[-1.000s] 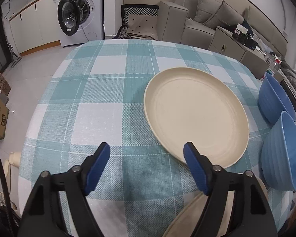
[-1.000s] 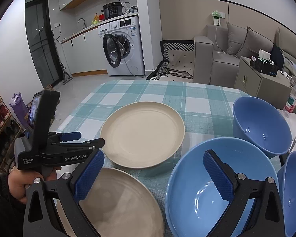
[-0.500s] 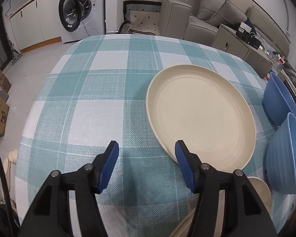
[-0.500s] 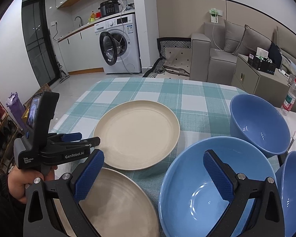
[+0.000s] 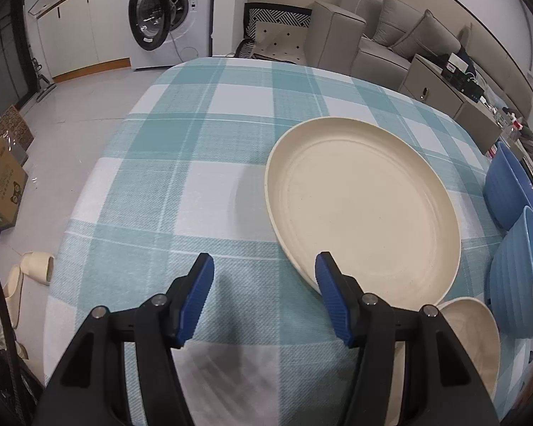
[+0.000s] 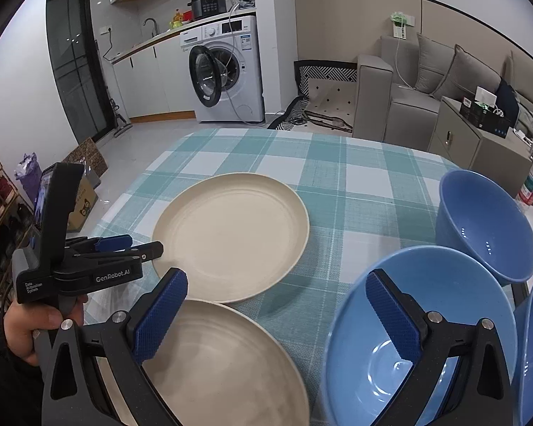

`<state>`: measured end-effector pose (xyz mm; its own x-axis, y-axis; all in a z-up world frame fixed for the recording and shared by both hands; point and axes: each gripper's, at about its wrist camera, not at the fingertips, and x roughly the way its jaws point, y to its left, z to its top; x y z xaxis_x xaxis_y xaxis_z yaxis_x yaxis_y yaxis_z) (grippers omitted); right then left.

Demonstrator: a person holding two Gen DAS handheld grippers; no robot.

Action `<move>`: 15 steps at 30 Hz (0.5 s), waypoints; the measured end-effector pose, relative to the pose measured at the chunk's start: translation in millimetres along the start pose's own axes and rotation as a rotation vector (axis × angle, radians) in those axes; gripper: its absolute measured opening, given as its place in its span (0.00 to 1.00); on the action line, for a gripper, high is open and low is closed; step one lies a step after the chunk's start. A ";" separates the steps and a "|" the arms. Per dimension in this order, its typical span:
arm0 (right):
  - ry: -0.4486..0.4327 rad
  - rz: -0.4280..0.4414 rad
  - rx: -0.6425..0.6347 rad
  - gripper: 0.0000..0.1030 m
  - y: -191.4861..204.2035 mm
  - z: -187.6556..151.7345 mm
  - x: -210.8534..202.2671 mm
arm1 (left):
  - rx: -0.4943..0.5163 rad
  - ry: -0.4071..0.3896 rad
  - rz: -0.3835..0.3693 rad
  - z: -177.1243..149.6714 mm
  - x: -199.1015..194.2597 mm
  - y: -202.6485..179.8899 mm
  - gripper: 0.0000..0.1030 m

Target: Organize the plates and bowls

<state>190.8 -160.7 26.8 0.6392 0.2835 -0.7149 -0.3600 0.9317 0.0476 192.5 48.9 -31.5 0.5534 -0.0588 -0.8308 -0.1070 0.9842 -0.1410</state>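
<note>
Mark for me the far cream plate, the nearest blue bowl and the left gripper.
far cream plate [image 6: 231, 234], right wrist view, centre of its flat well
nearest blue bowl [image 6: 351, 365], right wrist view, inner wall
left gripper [image 5: 264, 284], left wrist view, midway between its fingertips

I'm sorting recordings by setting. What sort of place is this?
Most likely a small open-plan flat: a front-loading washing machine under a kitchen counter, a grey sofa, and a table with a checked tablecloth.

Washing machine [image 6: 227, 71], grey sofa [image 6: 401, 92]
</note>
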 end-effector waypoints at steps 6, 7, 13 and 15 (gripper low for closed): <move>-0.003 0.013 -0.009 0.99 14.8 7.8 6.9 | -0.022 -0.012 0.004 -7.6 -5.9 18.1 0.58; -0.008 0.008 -0.011 0.99 17.3 9.6 7.9 | -0.024 -0.012 0.003 -8.0 -6.1 20.1 0.58; 0.013 0.018 -0.014 0.99 25.8 20.5 21.1 | -0.037 -0.013 0.001 -10.2 -7.2 29.5 0.58; 0.024 0.030 -0.016 0.99 28.9 23.0 26.3 | -0.037 -0.013 0.003 -11.0 -7.7 30.9 0.58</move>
<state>212.9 -121.0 25.4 0.6111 0.3057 -0.7301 -0.3896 0.9191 0.0587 175.8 77.9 -35.3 0.5633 -0.0532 -0.8245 -0.1390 0.9776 -0.1581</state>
